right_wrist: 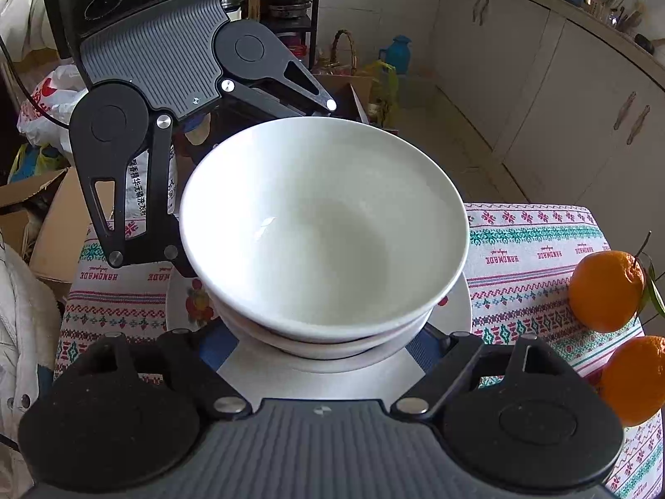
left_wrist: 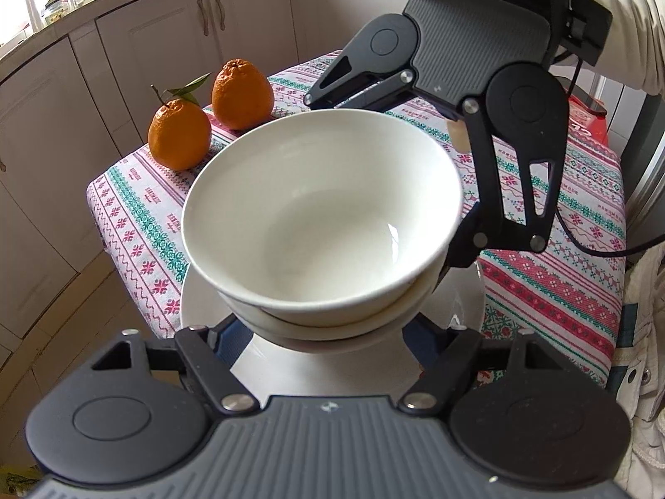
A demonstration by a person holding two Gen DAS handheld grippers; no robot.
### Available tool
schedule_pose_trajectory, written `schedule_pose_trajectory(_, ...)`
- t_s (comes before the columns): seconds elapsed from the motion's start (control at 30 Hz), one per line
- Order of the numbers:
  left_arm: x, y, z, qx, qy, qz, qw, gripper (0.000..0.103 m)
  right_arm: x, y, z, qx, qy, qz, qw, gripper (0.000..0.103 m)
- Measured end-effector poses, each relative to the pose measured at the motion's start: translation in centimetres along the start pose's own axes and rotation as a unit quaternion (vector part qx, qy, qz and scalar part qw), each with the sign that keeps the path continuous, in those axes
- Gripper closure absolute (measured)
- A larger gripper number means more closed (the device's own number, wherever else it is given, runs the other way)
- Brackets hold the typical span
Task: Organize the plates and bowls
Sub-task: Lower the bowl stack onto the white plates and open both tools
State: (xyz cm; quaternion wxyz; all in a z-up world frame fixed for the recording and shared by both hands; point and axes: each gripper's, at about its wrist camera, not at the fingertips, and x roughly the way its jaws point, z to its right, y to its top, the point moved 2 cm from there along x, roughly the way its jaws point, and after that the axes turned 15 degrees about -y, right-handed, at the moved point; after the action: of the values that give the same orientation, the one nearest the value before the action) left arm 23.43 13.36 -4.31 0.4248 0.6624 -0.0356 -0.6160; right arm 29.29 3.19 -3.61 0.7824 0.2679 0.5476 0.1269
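Left wrist view: left claw [left_wrist: 328, 332] grips the stacked bowls [left_wrist: 320, 216] from opposite the right claw [left_wrist: 415, 183], above a plate [left_wrist: 461, 307] near the table [left_wrist: 137, 208] edge. Right wrist view: right claw [right_wrist: 320, 341] clamps them too; uneven lowering could tip the stack.

A: Where do the bowls [left_wrist: 322, 216] sit?
B: Nested in a stack, on a plate [left_wrist: 465, 312] on the table [left_wrist: 561, 291], between the two grippers facing each other.
A: And the oranges [left_wrist: 179, 133]?
B: Two on the table, side by side, well apart from the stack, near its corner.
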Motion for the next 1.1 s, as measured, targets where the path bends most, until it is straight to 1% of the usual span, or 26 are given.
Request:
schedule_pose_trajectory(0.23,-0.1,-0.1,0.0,0.001,-0.001,0.006,1.0,0.025,0.6,-0.4,0.4,0.009,0.007,-0.002,1.0,0.014)
schedule_pose_trajectory(0.47,0.1,-0.1,0.2,-0.007,0.005,0.016,0.9998,0.021,0.6,-0.5,0.3,0.011,0.007,-0.002,1.0,0.014)
schedule_pose_trajectory(0.53,0.1,-0.2,0.3,-0.003,0.01,0.018,0.9998,0.018,0.5,-0.5,0.3,0.01,0.006,-0.004,1.0,0.014)
schedule_pose_trajectory(0.6,0.1,-0.3,0.4,-0.001,0.019,0.022,0.9996,0.009,0.5,-0.5,0.2,0.011,0.008,-0.006,1.0,0.012)
schedule_pose_trajectory(0.7,-0.1,-0.3,0.5,-0.004,0.023,0.03,0.9993,0.008,0.3,-0.6,-0.1,0.01,0.004,-0.004,1.0,0.007)
schedule_pose_trajectory(0.87,-0.5,-0.5,1.5,0.0,0.058,0.04,0.9975,0.004,-1.0,-0.6,-0.2,0.031,-0.011,0.008,0.999,0.0)
schedule_pose_trajectory(0.97,-0.9,-0.8,2.7,0.0,0.087,0.053,0.9948,0.002,-2.4,-0.8,-0.7,0.037,-0.027,0.015,0.999,0.0)
schedule_pose_trajectory(1.07,-1.4,-1.2,3.9,-0.017,0.117,0.072,0.9905,0.002,-3.8,-1.1,-1.6,0.042,-0.053,0.021,0.997,0.0)
schedule_pose_trajectory(1.1,-1.7,-1.4,4.3,-0.024,0.126,0.078,0.9886,0.001,-4.1,-1.3,-1.9,0.046,-0.068,0.019,0.996,0.0)
